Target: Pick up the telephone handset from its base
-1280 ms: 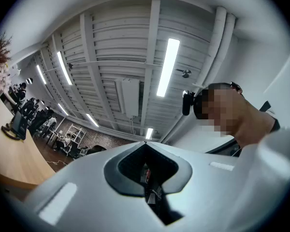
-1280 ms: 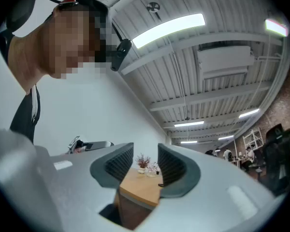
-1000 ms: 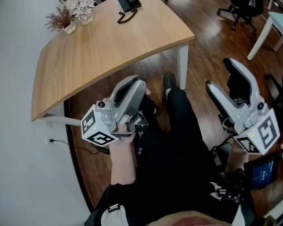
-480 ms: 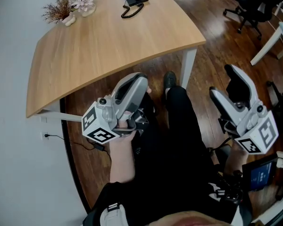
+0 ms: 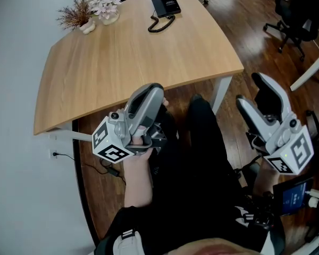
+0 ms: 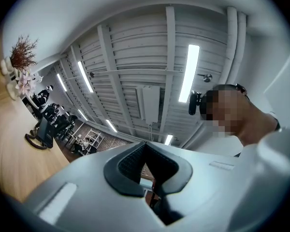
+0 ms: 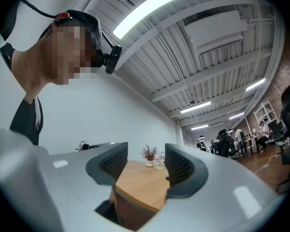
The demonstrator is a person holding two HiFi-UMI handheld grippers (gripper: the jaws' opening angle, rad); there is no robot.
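The black telephone [image 5: 165,1] lies at the far end of the wooden table [image 5: 122,57], its handset resting on the base and its coiled cord [image 5: 160,24] beside it. In the left gripper view the telephone [image 6: 42,132] shows small at the left. My left gripper [image 5: 155,92] is shut with nothing in it, held off the table's near edge and tilted upward. My right gripper [image 5: 251,91] hangs over the floor to the right of the table; its jaws are closing with nothing between them. Both are far from the telephone. In its own view the left gripper [image 6: 146,153] is shut, and the right gripper [image 7: 146,164] stands apart.
A vase of pale flowers [image 5: 105,7] and a dried plant [image 5: 74,16] stand at the table's far left corner. A white table leg [image 5: 223,92] stands near my right gripper. Black office chairs [image 5: 300,9] sit on the dark wood floor at the right. A white wall runs along the left.
Both grippers have travelled toward the table with the person. The table and telephone sit lower and more to the right in the head view. The left gripper stays shut.
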